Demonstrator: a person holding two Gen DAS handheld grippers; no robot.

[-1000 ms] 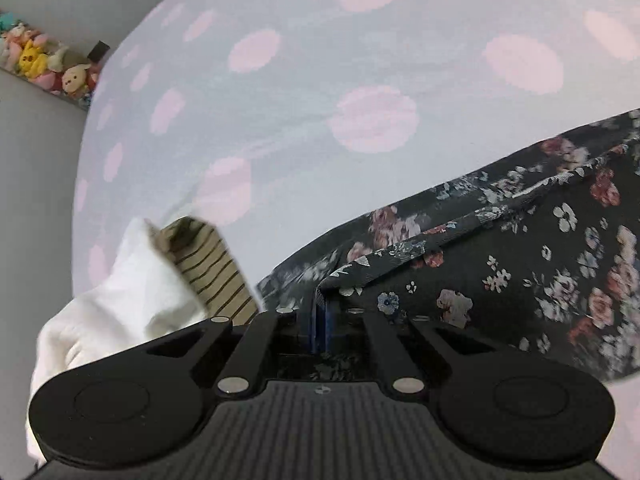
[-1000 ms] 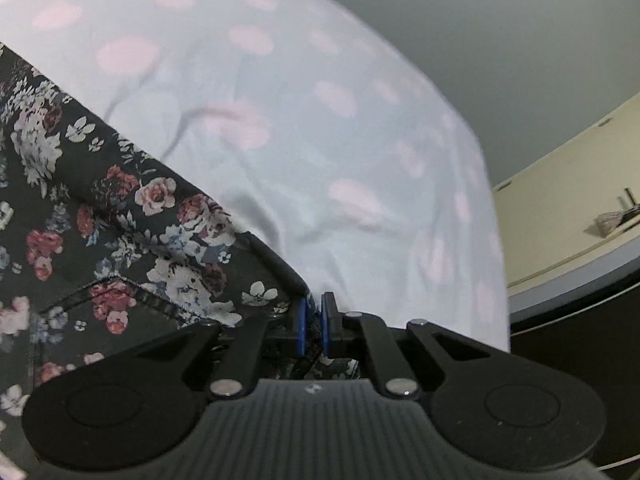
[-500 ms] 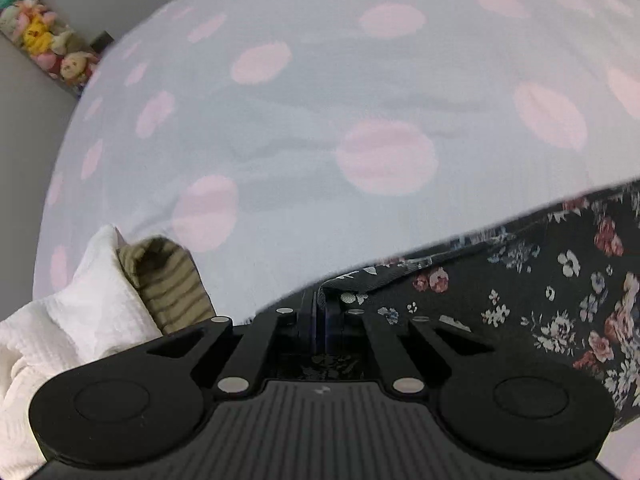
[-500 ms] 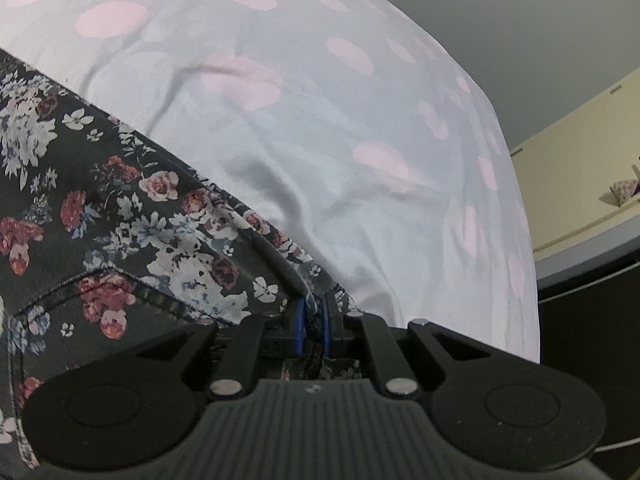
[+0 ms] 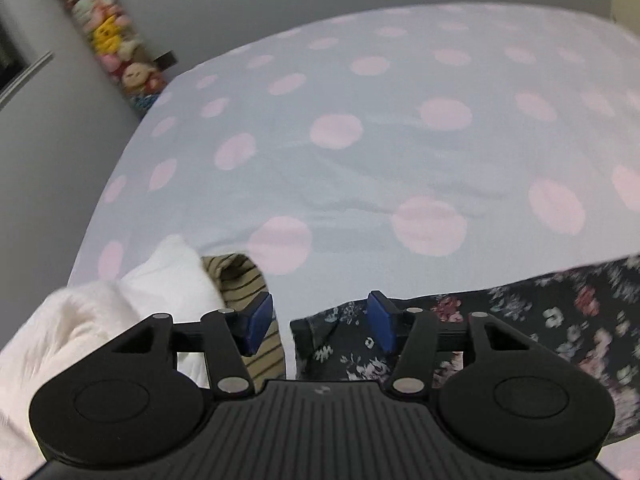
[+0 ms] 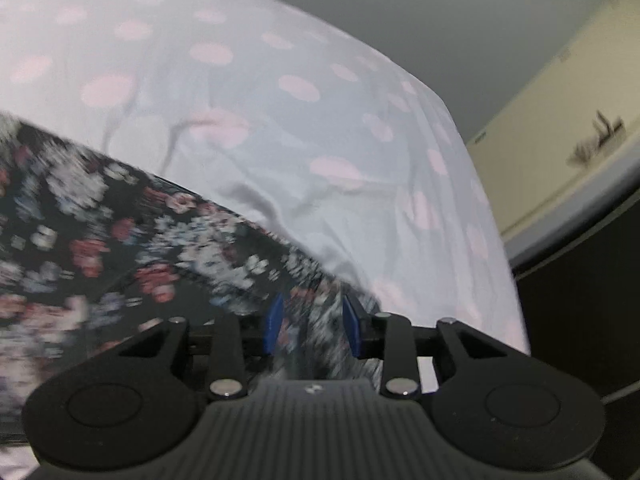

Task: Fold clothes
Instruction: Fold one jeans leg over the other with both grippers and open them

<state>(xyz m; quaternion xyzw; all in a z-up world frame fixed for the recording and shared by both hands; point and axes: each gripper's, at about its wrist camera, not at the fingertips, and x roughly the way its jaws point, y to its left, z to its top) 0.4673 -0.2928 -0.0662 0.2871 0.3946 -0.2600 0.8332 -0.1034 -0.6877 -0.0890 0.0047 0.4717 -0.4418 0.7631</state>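
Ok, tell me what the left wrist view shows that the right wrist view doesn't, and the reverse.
Only the left wrist view shows the white garment, the striped garment beside it, and the plush toys along the wall. Only the right wrist view shows the cream cabinet beyond the bed's edge. Both show the dark floral garment lying on the polka-dot sheet, and both grippers, left gripper and right gripper, have their jaws apart.

Ahead of your left gripper (image 5: 320,322) the dotted bedsheet (image 5: 380,168) lies bare up to the wall. Close on its left, a striped garment (image 5: 244,284) and white cloth (image 5: 160,280) crowd the bed edge. On its right the floral garment (image 5: 540,320) covers the sheet, with 1 corner between the spread jaws.
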